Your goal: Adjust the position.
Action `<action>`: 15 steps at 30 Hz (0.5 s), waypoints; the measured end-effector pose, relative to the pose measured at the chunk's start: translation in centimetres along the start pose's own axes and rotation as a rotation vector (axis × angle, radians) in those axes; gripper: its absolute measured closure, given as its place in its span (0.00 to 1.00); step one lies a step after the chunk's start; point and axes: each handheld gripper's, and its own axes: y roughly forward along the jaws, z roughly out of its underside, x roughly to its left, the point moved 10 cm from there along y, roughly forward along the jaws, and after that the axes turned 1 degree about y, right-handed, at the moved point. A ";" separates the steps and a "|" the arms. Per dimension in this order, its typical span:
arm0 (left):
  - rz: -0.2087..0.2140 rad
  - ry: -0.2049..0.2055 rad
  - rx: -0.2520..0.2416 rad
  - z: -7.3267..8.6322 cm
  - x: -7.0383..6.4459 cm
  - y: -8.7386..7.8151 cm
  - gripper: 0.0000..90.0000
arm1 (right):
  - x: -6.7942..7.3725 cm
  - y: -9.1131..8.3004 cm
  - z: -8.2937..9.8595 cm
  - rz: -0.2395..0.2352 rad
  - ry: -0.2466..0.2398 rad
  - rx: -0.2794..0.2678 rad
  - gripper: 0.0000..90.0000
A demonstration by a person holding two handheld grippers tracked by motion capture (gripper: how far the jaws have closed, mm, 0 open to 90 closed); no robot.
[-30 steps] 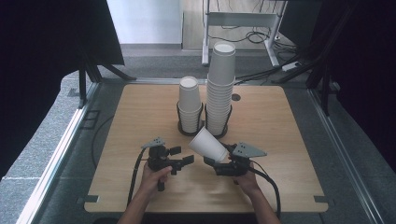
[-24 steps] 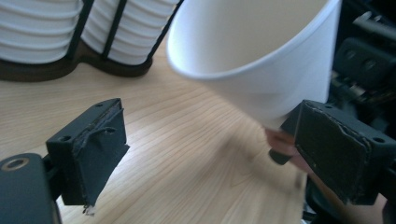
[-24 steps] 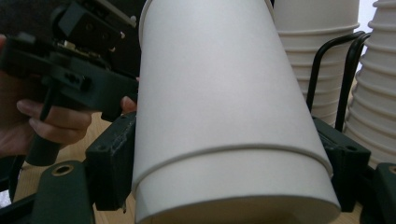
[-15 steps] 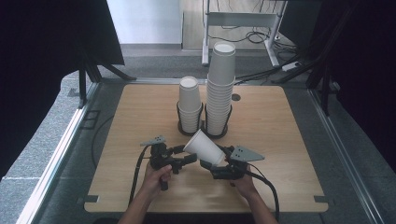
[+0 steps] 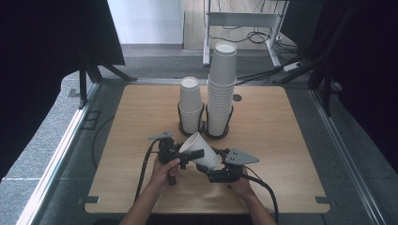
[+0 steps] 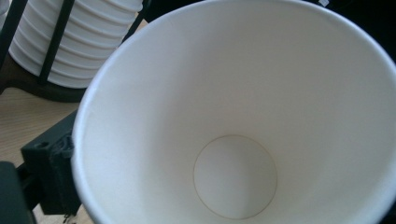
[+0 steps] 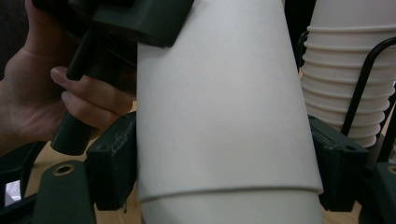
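A white paper cup (image 5: 197, 145) hangs tilted above the table's near middle, mouth up-left and base down-right. My right gripper (image 5: 212, 167) is shut on its lower part; in the right gripper view the cup (image 7: 219, 116) stands clamped between both black jaws. My left gripper (image 5: 189, 157) straddles the mouth end. Its camera looks straight into the cup (image 6: 233, 93), with one of its fingers (image 6: 46, 172) against the outer wall. The other finger is hidden, so its grip is unclear. That left gripper's jaw block (image 7: 140, 18) lies on the cup's side.
Two black wire holders stand mid-table: a short cup stack (image 5: 191, 105) and, to its right, a tall cup stack (image 5: 221, 89), just behind the grippers. The wooden table (image 5: 281, 131) has bare room left and right. Cables trail from both grippers toward the near edge.
The right gripper has carried the cup leftward and slightly nearer, bringing its mouth end between the left gripper's jaws. The left gripper has barely moved.
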 end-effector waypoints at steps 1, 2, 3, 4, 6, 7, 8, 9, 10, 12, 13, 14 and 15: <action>0.000 0.001 -0.009 -0.1 -0.1 -0.1 0.04 | 0.0 0.0 0.0 0.000 -0.001 0.002 0.24; -0.002 0.009 -0.015 -0.2 -0.1 -0.1 0.05 | 0.0 0.1 0.1 0.002 -0.003 0.005 0.24; -0.005 0.013 -0.019 -0.3 -0.1 -0.2 0.06 | 0.0 0.1 0.1 0.001 -0.004 0.007 0.24; -0.007 0.019 -0.020 -0.3 -0.1 -0.2 0.06 | 0.0 0.1 0.1 0.001 -0.003 0.007 0.24; -0.009 0.028 -0.021 -0.2 -0.1 -0.2 0.07 | 0.0 0.2 0.2 0.000 -0.002 0.011 0.24; -0.009 0.033 -0.019 -0.2 -0.1 -0.2 0.07 | 0.1 0.2 0.2 -0.001 -0.003 0.013 0.24; -0.009 0.041 -0.016 -0.2 -0.1 -0.2 0.07 | 0.1 0.2 0.3 -0.002 -0.003 0.016 0.24; -0.011 0.046 -0.016 -0.1 -0.1 -0.2 0.08 | 0.0 0.2 0.3 -0.003 -0.002 0.018 0.24; -0.011 0.050 -0.017 -0.1 -0.1 -0.2 0.08 | 0.1 0.3 0.3 -0.005 -0.001 0.020 0.24; -0.012 0.059 -0.018 -0.1 -0.1 -0.2 0.08 | 0.1 0.3 0.4 -0.007 -0.002 0.023 0.24; -0.011 0.061 -0.020 -0.1 -0.1 -0.2 0.09 | 0.0 0.2 0.4 -0.007 -0.004 0.025 0.24; -0.010 0.060 -0.021 -0.1 -0.1 -0.2 0.09 | 0.0 0.2 0.4 -0.007 -0.005 0.026 0.24; -0.010 0.059 -0.021 -0.1 -0.1 -0.2 0.09 | 0.0 0.2 0.4 -0.007 -0.008 0.029 0.23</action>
